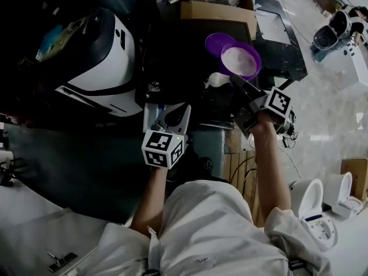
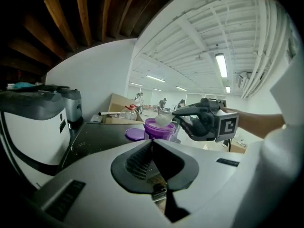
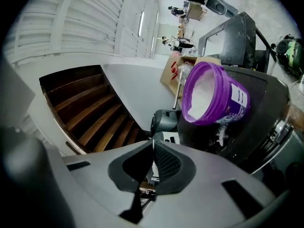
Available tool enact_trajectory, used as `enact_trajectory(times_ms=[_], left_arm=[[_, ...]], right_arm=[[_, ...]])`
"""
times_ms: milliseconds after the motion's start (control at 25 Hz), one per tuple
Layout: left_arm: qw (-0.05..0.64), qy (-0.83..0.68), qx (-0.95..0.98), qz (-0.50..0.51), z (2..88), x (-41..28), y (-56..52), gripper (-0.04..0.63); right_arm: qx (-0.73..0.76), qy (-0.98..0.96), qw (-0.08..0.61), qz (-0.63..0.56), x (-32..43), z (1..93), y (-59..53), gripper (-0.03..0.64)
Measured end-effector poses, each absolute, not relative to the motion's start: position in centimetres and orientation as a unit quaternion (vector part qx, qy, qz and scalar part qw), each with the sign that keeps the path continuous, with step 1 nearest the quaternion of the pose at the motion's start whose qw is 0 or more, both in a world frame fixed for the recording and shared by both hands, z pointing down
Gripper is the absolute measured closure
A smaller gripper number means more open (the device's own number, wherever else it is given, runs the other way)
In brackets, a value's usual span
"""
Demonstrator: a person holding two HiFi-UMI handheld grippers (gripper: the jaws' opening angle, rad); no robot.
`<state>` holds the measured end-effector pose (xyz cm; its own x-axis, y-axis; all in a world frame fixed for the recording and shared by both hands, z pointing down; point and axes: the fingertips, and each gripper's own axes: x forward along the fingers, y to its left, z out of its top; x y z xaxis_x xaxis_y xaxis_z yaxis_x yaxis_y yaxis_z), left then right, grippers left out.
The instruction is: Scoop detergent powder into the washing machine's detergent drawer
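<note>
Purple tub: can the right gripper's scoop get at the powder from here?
Likely yes: the purple tub stands open, and the right gripper holds the scoop close by its rim, nothing between.

No text can be read anywhere. The purple detergent tub (image 3: 223,99) carries a white label (image 3: 241,98) whose dark print is too small to make out. Red marks on the cardboard box (image 3: 169,76) behind it are illegible. The marker cubes (image 1: 164,148) (image 1: 280,103) on the left tool (image 1: 174,117) and the right tool (image 1: 236,82) bear black-and-white square patterns, not letters.
</note>
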<state>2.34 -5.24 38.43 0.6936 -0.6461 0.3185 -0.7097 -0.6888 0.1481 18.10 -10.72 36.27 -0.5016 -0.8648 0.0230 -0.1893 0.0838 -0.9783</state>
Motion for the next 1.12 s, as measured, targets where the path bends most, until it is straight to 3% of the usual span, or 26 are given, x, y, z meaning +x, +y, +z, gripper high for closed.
enact_trajectory(times_ms=[560, 1120], left_arm=[[0.164, -0.477, 0.856, 0.110, 40.0, -7.0, -2.3, 0.574], [0.199, -0.501, 0.835, 0.111, 42.9, -11.8, -0.6, 0.574]], right_arm=[[-0.302, 0.711, 0.240, -0.588, 7.7, 38.3, -9.2, 0.609], [-0.264, 0.738, 0.183, -0.594, 0.0, 43.3, -8.4, 0.609]])
